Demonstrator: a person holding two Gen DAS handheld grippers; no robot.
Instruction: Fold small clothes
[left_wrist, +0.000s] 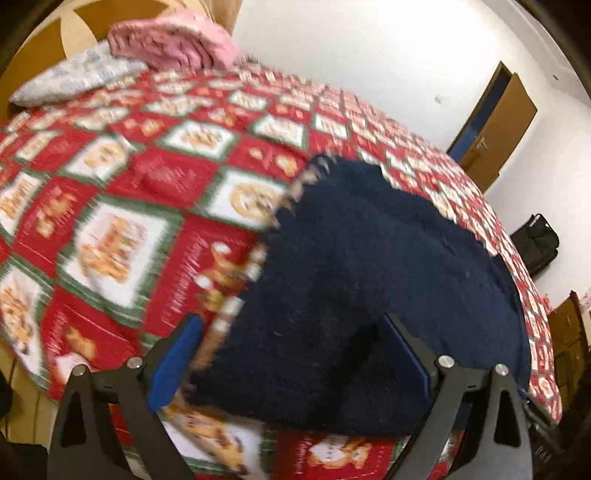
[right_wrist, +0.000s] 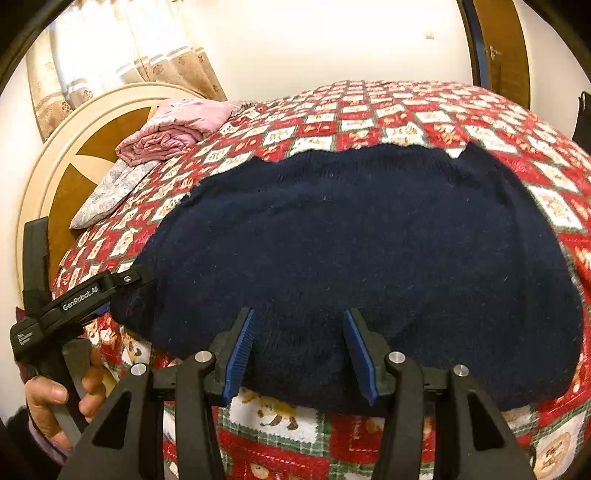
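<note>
A dark navy knitted garment (right_wrist: 351, 251) lies spread flat on the red, white and green patchwork quilt (right_wrist: 388, 118) of a bed. In the left wrist view the garment (left_wrist: 369, 277) fills the lower right, and the view is blurred. My left gripper (left_wrist: 295, 354) is open, its blue pads either side of the garment's near left edge. It also shows in the right wrist view (right_wrist: 122, 291) at the garment's left edge, held by a hand. My right gripper (right_wrist: 299, 354) is open over the garment's near edge, with fabric between the pads.
A folded pink cloth (right_wrist: 177, 129) and a grey-white patterned pillow (right_wrist: 107, 192) lie at the head of the bed by the round headboard (right_wrist: 55, 155). A brown door (left_wrist: 491, 125) and a black bag (left_wrist: 535, 240) stand past the bed's far side.
</note>
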